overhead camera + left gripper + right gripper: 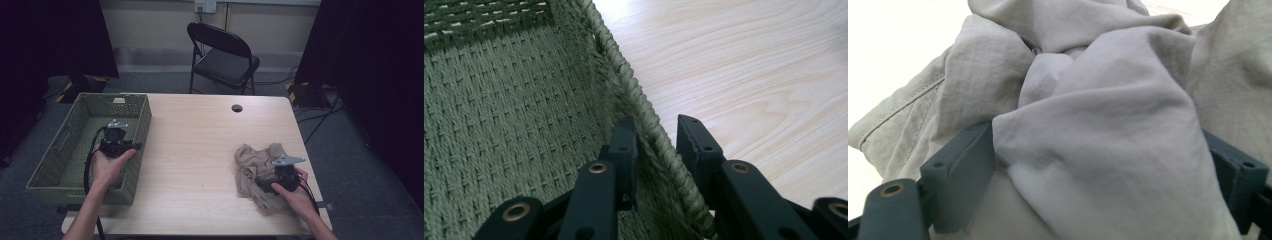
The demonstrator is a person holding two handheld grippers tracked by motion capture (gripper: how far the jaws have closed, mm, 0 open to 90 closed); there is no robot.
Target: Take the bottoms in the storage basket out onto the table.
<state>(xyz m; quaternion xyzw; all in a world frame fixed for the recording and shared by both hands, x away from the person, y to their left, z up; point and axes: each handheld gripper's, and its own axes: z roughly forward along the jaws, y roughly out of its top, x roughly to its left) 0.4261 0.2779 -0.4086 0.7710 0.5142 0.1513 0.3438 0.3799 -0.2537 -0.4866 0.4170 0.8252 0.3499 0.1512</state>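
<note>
A green woven basket [112, 96] stands on the left end of the wooden table [200, 135]. My left gripper [131, 145] sits at its right wall. In the left gripper view the jaws [657, 131] straddle the braided rim [624, 65], one inside the basket, one outside, closed on the wall. A crumpled beige cloth [255, 157] lies near the table's right front. My right gripper [264, 184] rests against its near side. In the right gripper view a thick fold of the cloth [1108, 100] bulges between the wide-set jaws [1098, 155] and meets both pads.
A black folding chair [225, 55] stands beyond the table's far edge. A round cable hole [237, 108] sits near that edge. Bare wood [749, 65] stretches between basket and cloth. Dark curtains hang at both sides.
</note>
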